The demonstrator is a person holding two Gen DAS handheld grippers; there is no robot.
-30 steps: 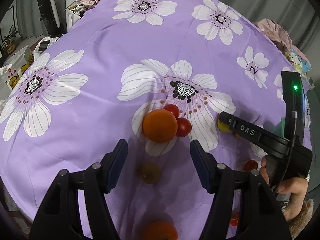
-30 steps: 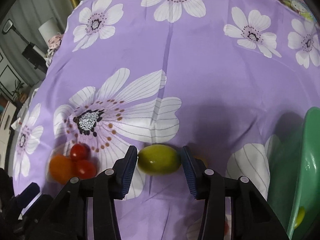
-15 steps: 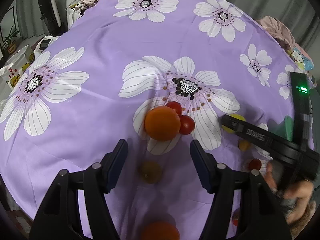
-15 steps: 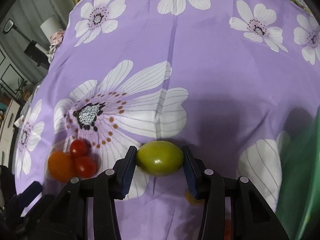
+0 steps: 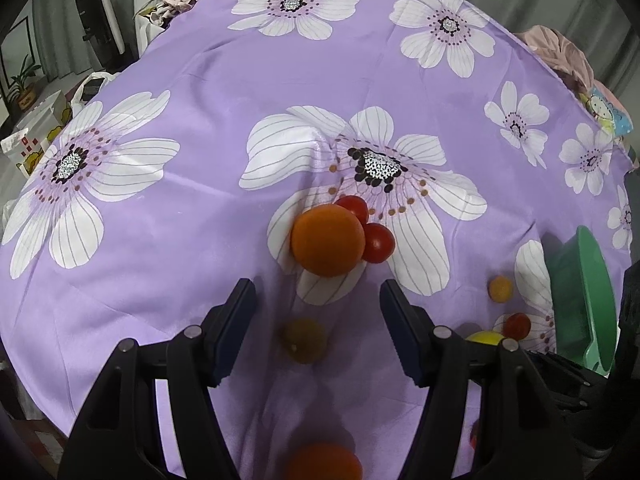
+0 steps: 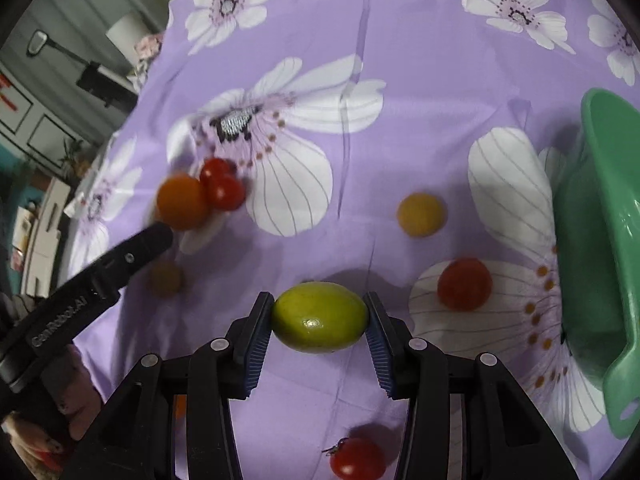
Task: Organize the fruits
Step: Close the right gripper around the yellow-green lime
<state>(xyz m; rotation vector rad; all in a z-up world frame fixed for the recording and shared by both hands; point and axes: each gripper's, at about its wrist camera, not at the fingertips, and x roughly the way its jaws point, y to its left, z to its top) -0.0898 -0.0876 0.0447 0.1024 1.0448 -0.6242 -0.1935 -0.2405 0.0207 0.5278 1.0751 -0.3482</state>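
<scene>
the right gripper pinched a yellow-green fruit between both pads, above the purple flowered cloth. the green bowl was cut off at the right edge. the left gripper stood wide open, holding nothing, over a blurry brown fruit; the orange lay beyond, partly hiding a cherry tomato.

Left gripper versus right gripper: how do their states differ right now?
The left gripper is open and empty, with a brownish fruit lying on the cloth between its fingers; the right gripper is shut on a green fruit. Both hang over the purple flowered cloth.
</scene>
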